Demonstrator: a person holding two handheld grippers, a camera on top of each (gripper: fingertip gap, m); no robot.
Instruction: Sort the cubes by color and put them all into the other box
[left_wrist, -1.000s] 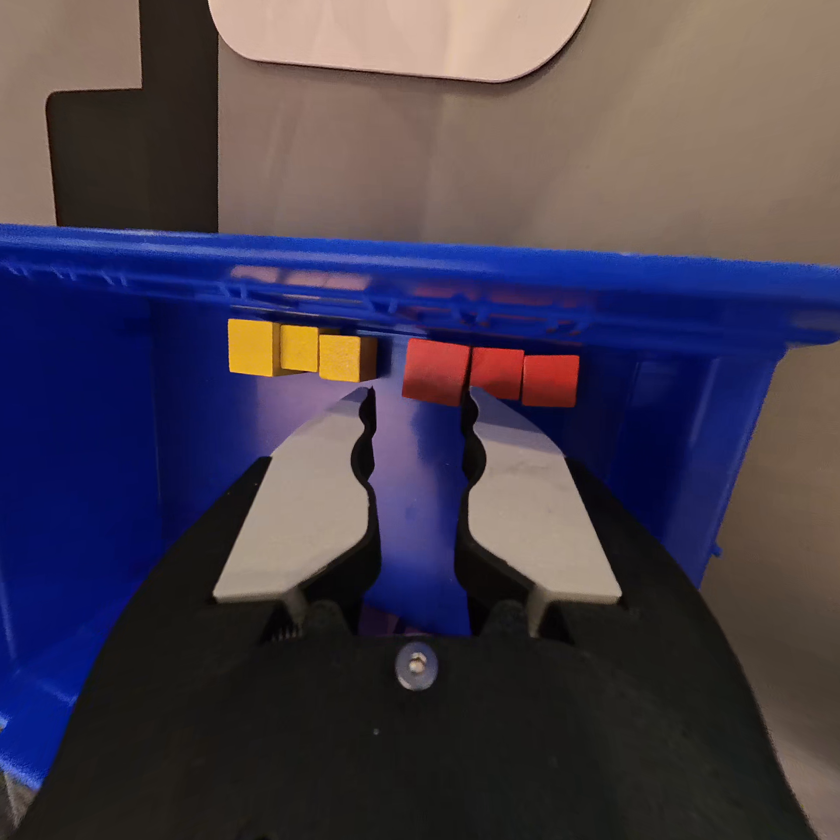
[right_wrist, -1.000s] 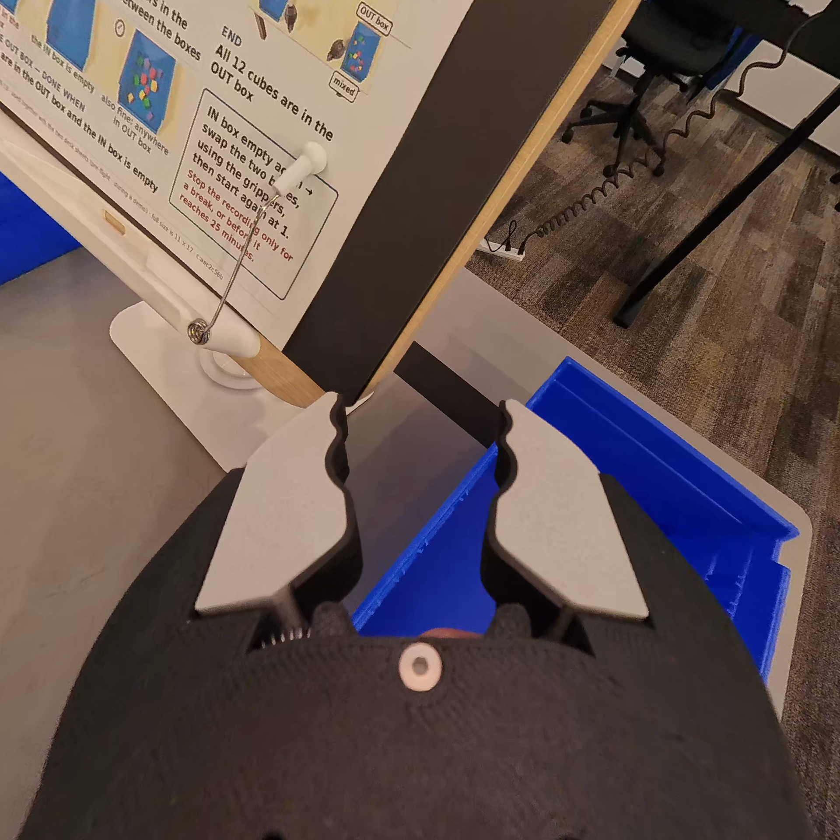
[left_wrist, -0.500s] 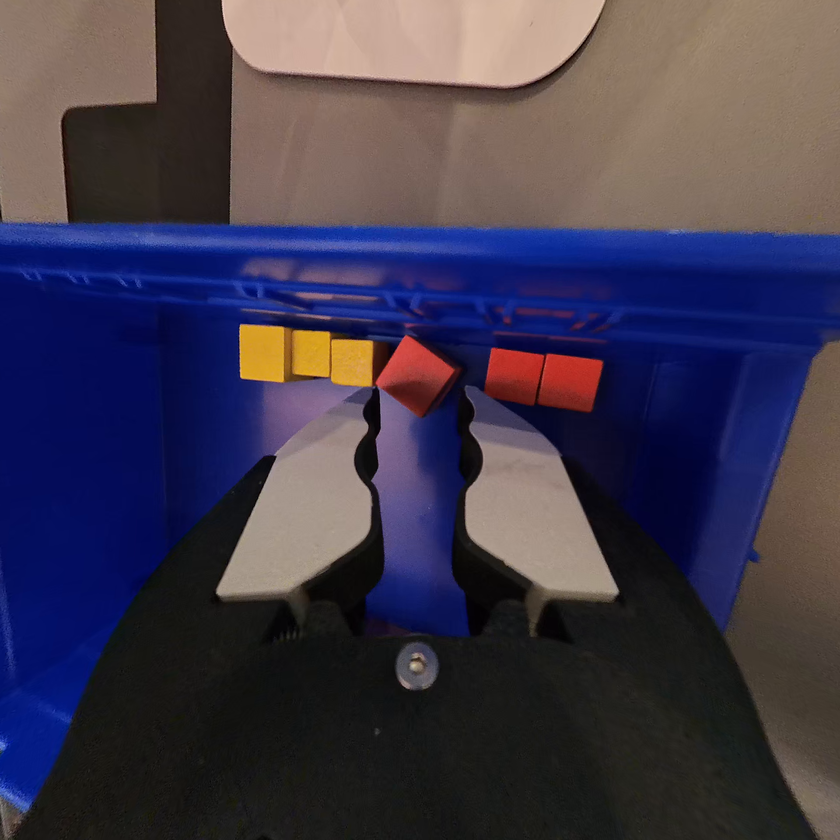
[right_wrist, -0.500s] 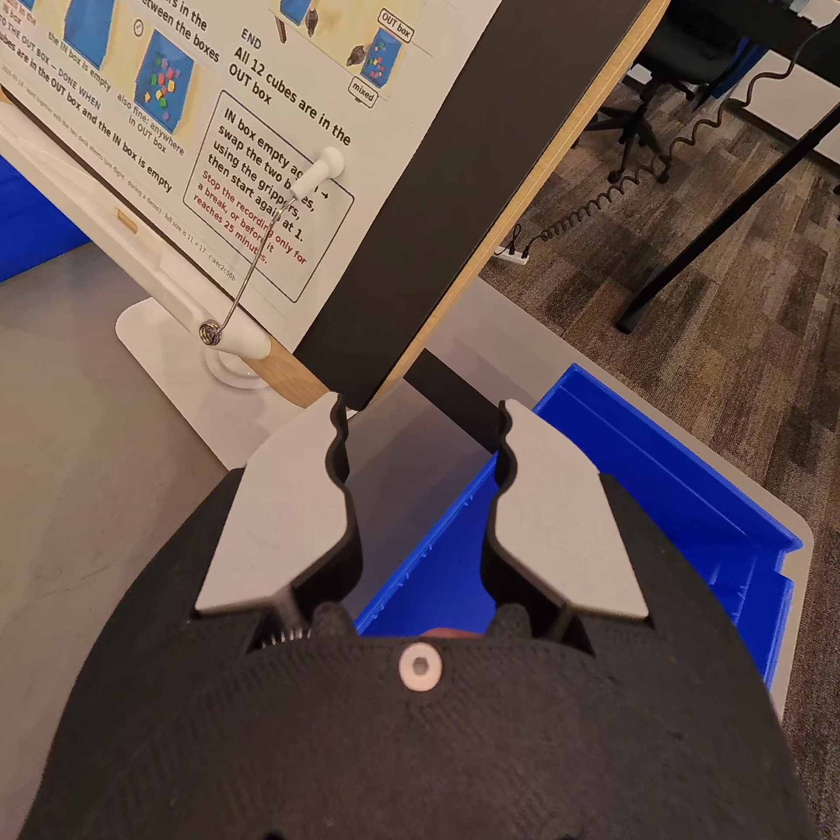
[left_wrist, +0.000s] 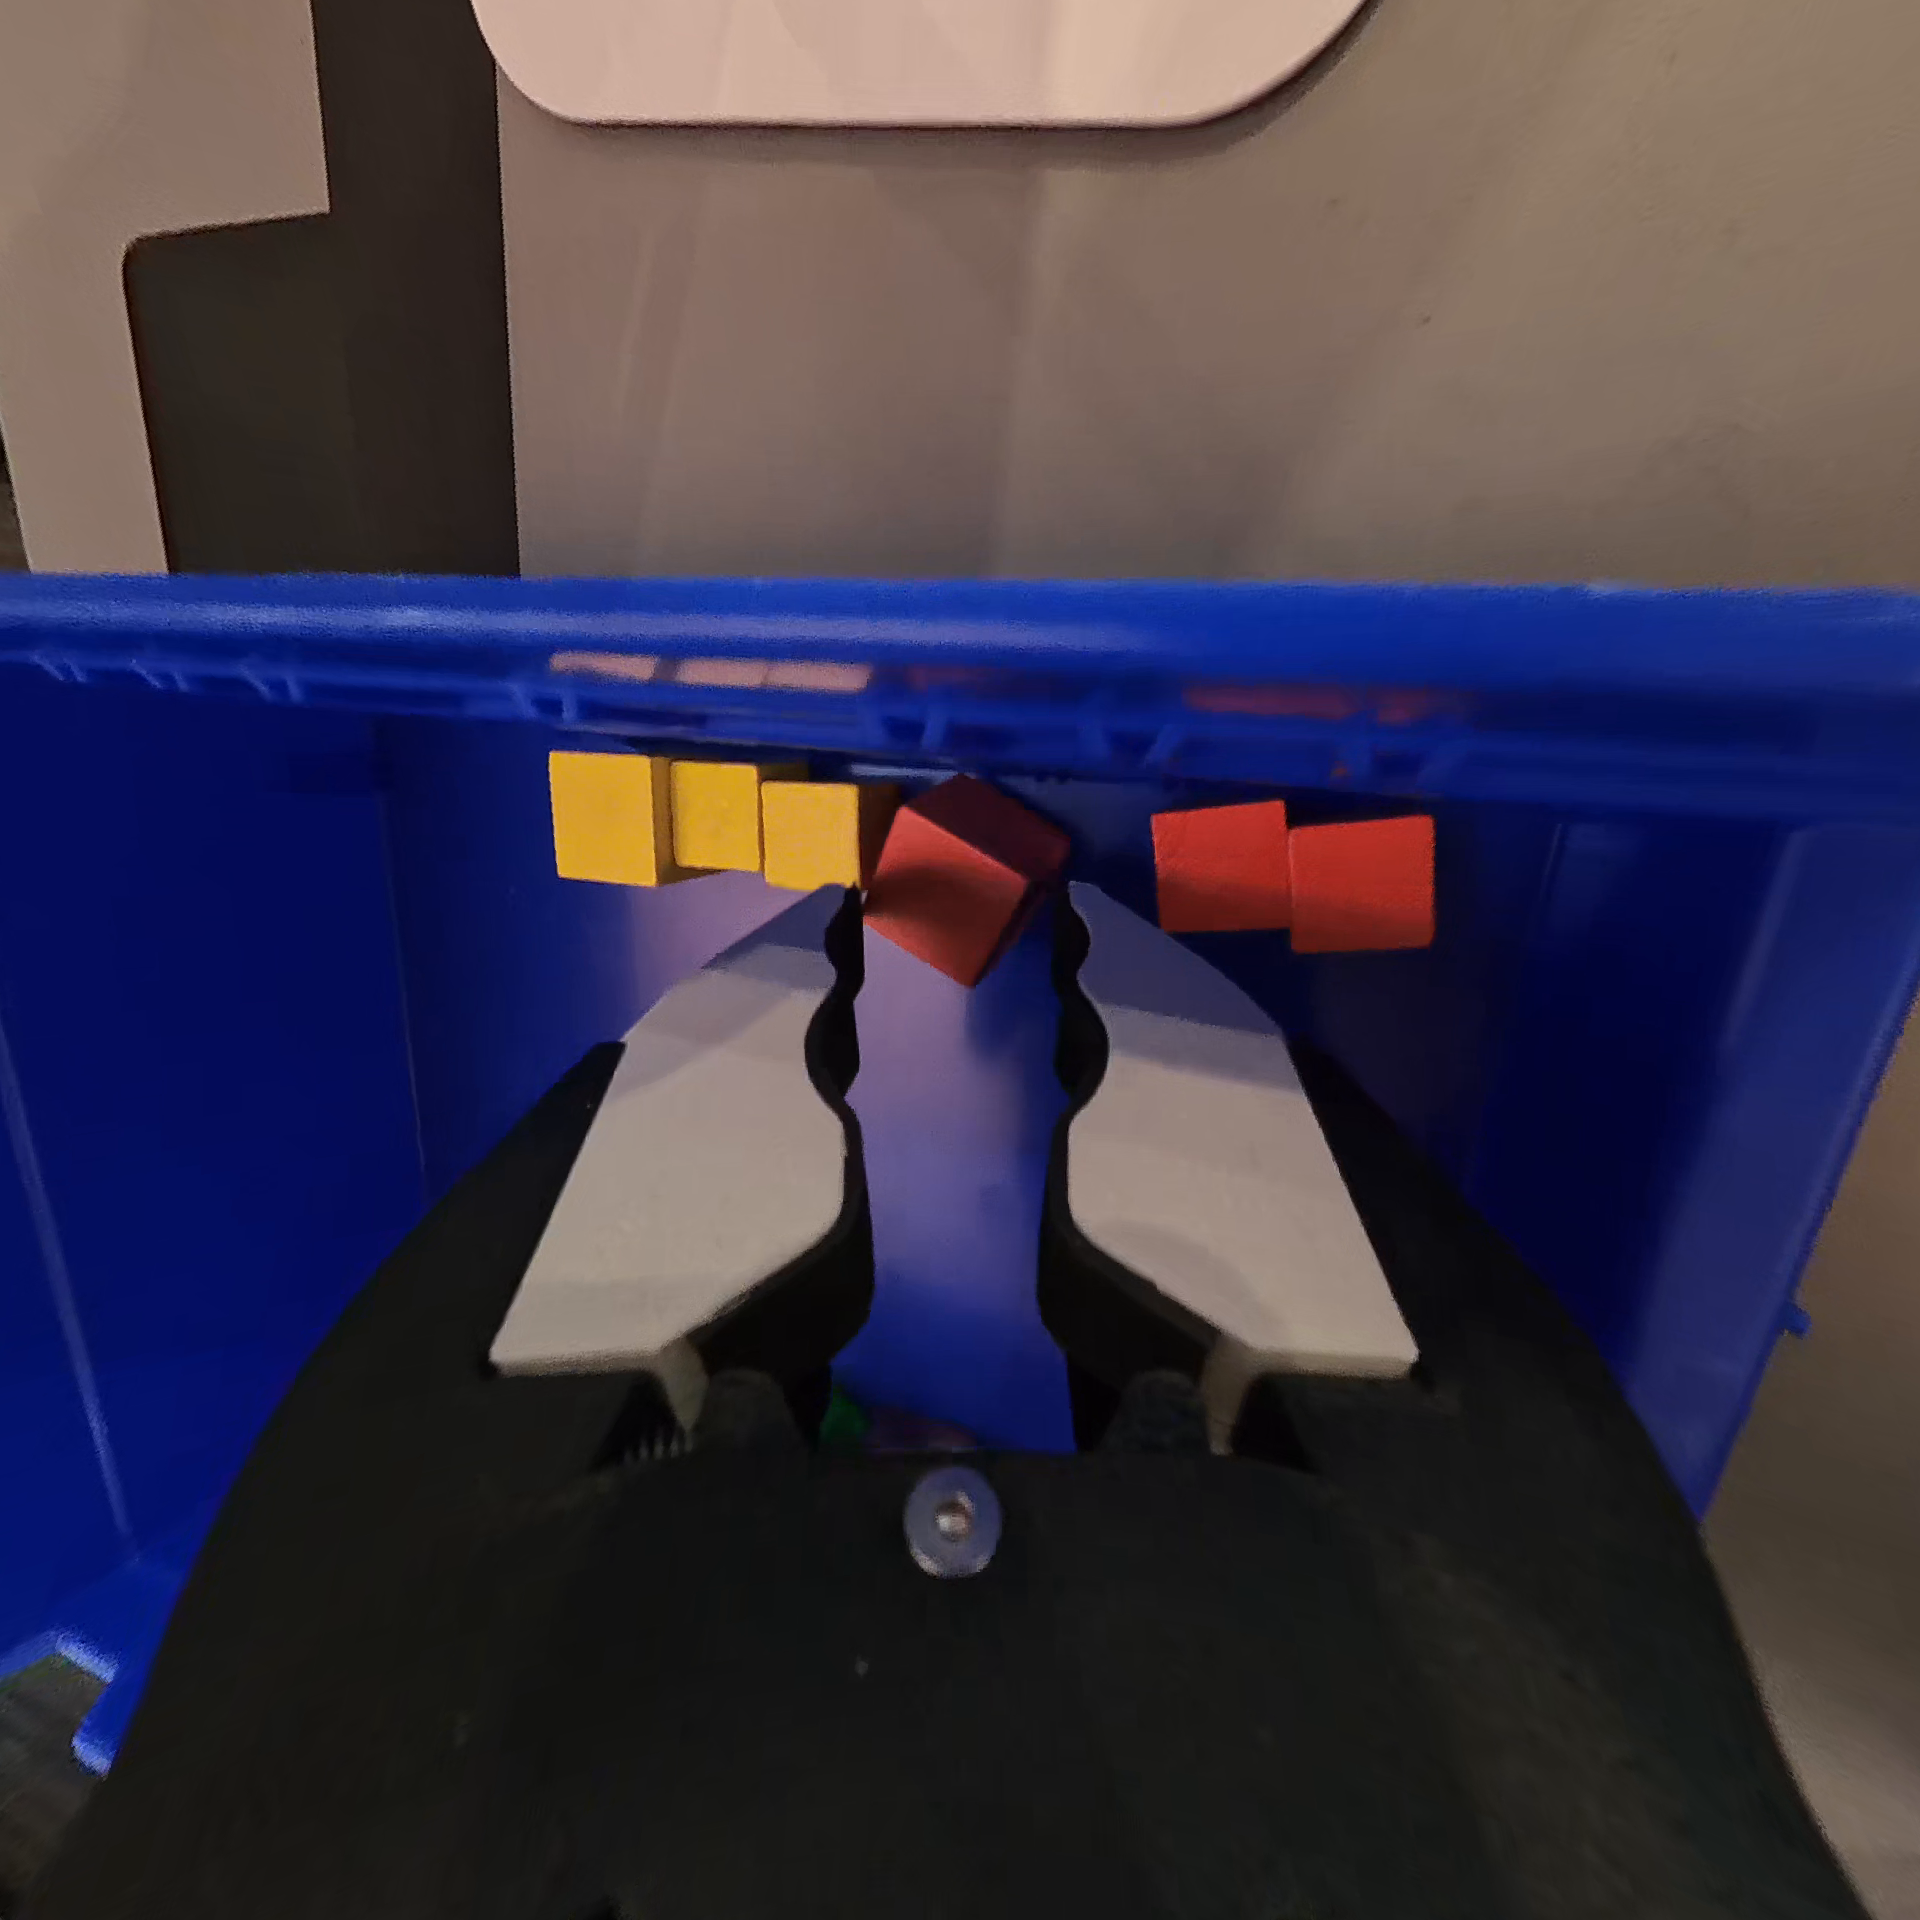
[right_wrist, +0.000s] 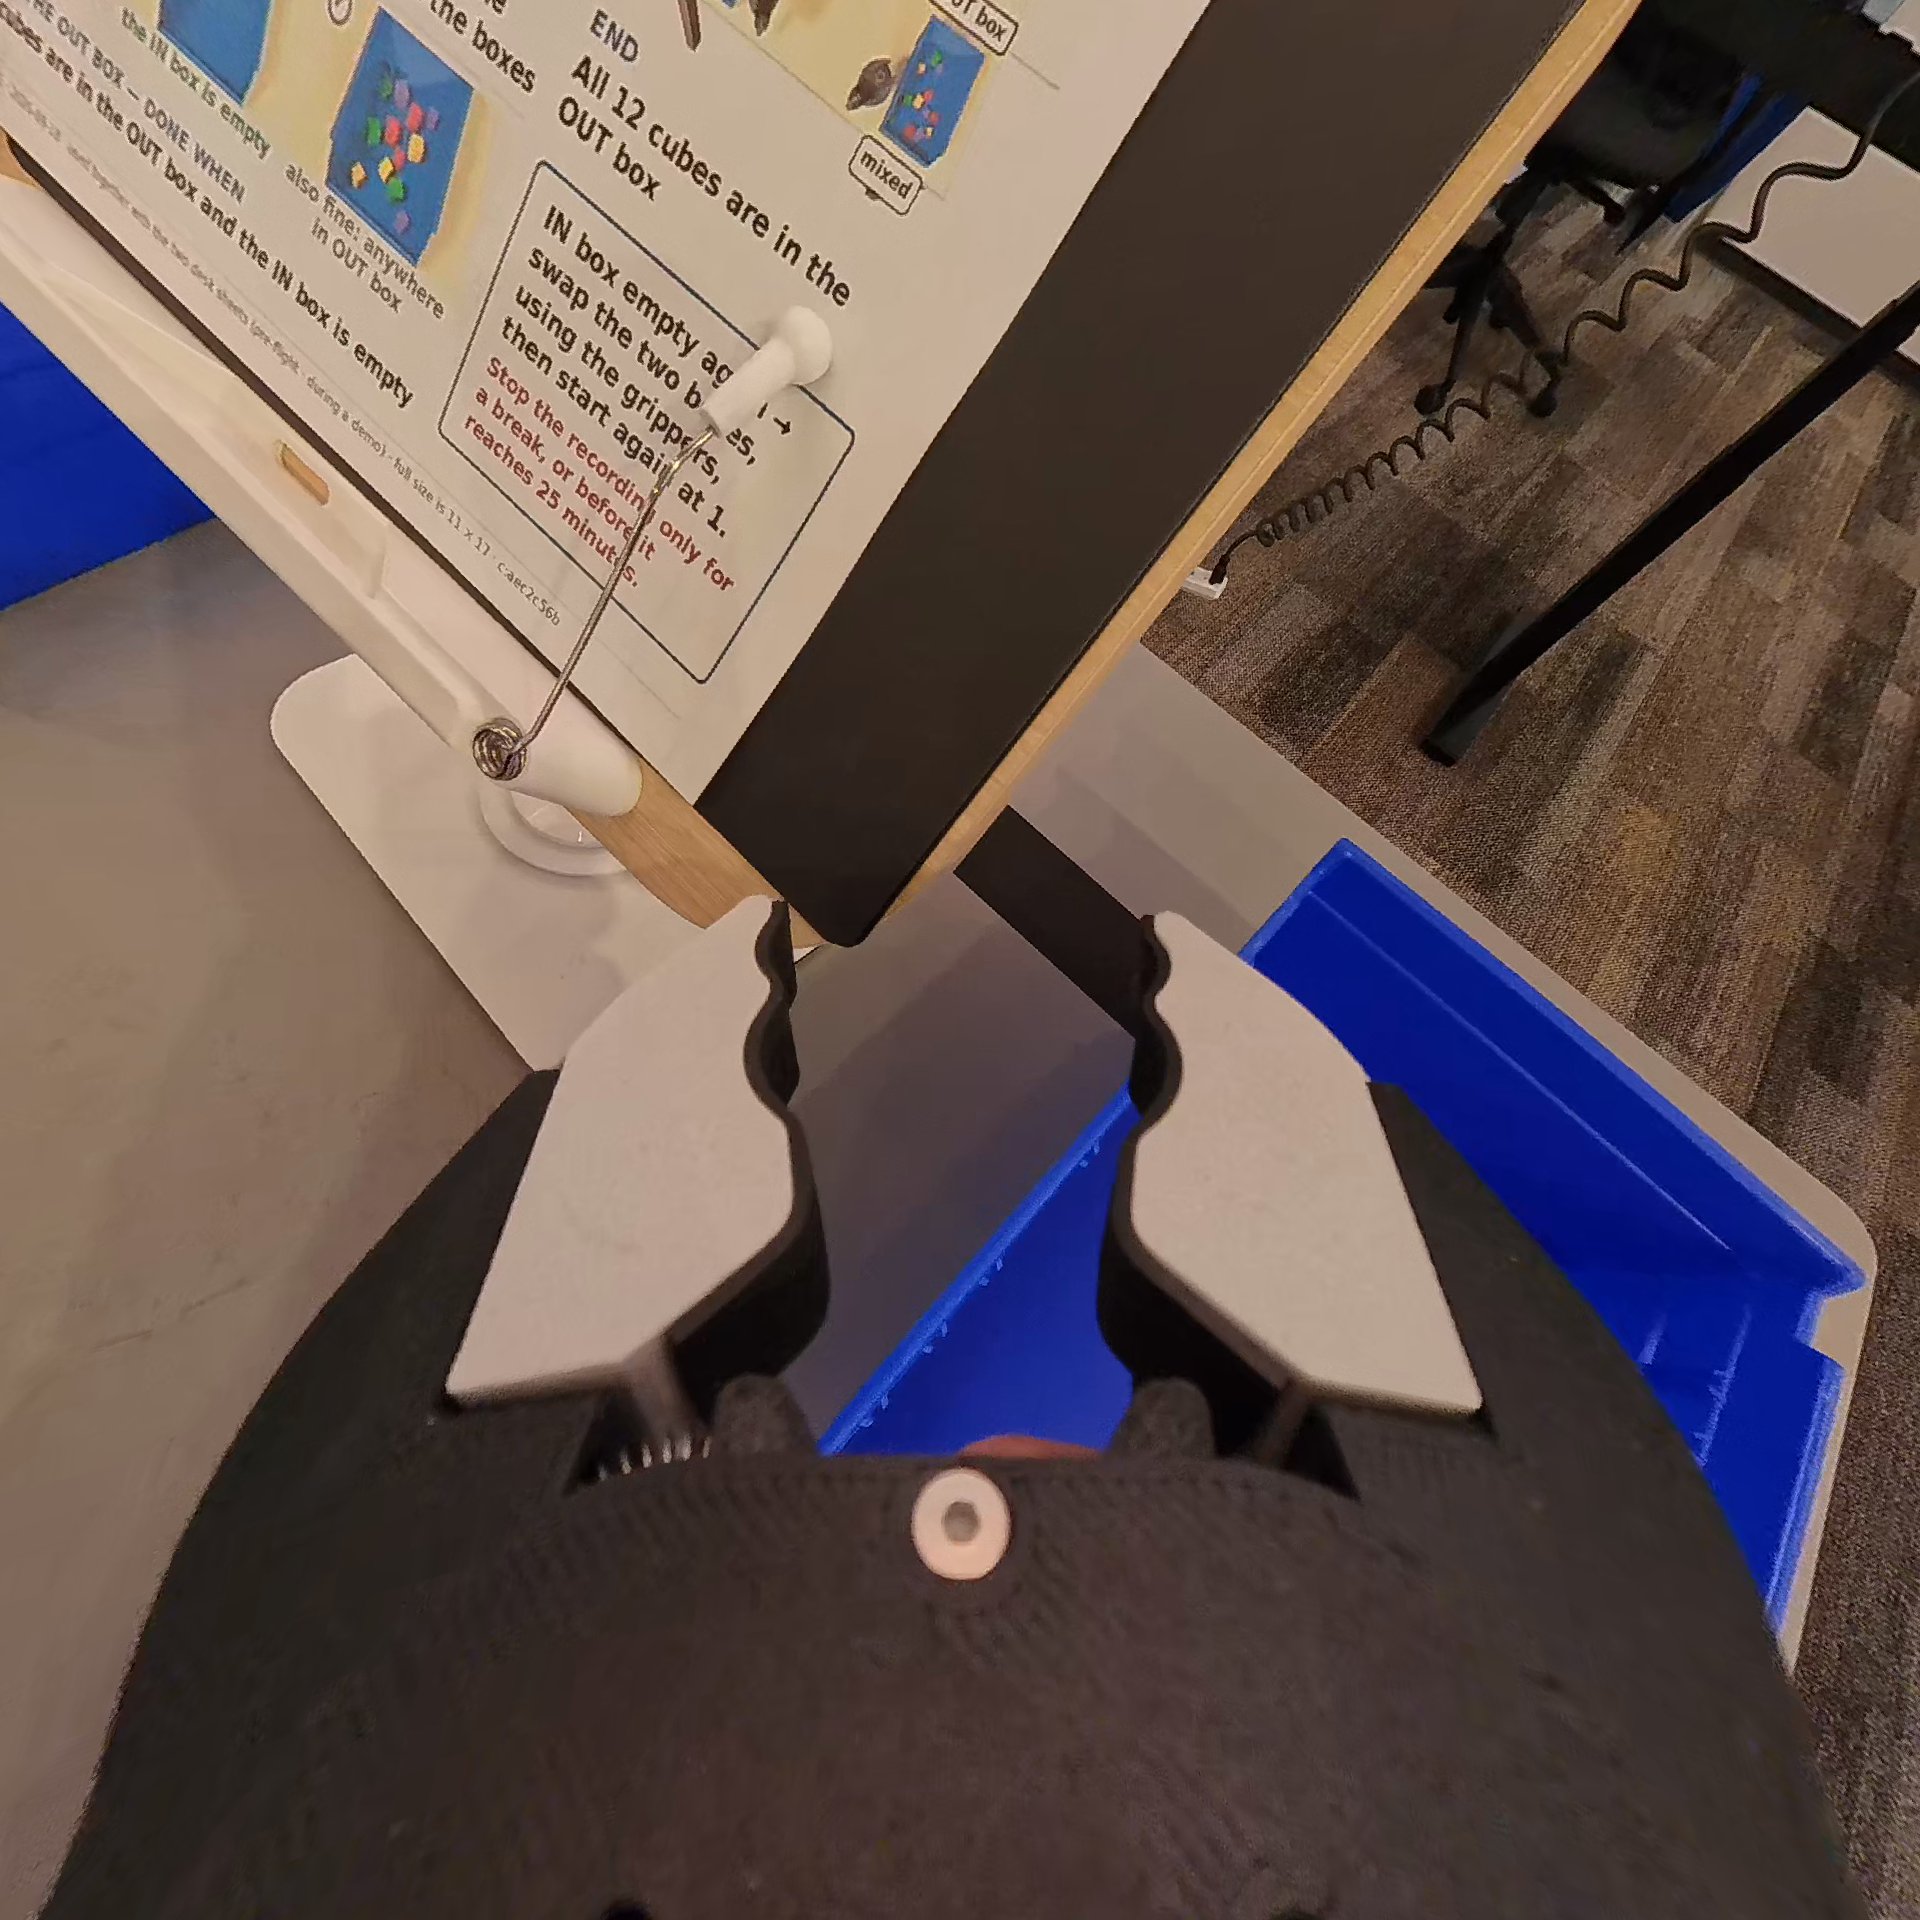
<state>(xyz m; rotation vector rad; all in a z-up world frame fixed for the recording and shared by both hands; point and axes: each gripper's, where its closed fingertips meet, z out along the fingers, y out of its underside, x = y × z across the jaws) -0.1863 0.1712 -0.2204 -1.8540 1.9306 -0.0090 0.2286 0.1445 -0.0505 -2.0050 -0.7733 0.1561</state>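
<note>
In the left wrist view, a blue box (left_wrist: 312, 1039) holds three yellow cubes (left_wrist: 608, 821) in a row by its far wall. Two red cubes (left_wrist: 1288, 878) sit side by side to the right. A third red cube (left_wrist: 951, 894) is turned on its corner between the rows, touching the nearest yellow cube. My left gripper (left_wrist: 956, 909) is open inside the box, its tips on either side of this tilted cube's near corner. My right gripper (right_wrist: 964, 930) is open and empty, above the near wall of a second blue box (right_wrist: 1558, 1143).
A slip of green and purple (left_wrist: 847, 1413) shows low between the left fingers. A board with a printed sheet (right_wrist: 623, 312) stands on a white base (right_wrist: 416, 810) on the grey table (right_wrist: 208, 1039). Beyond the table edge are carpet and chair legs. Spacing between my two grippers at the tips: around 45 centimeters.
The leftmost red cube has been pushed away from the other two reds, turned on its corner and shifted left against the yellow row. The right gripper has drifted slightly and stays open.
</note>
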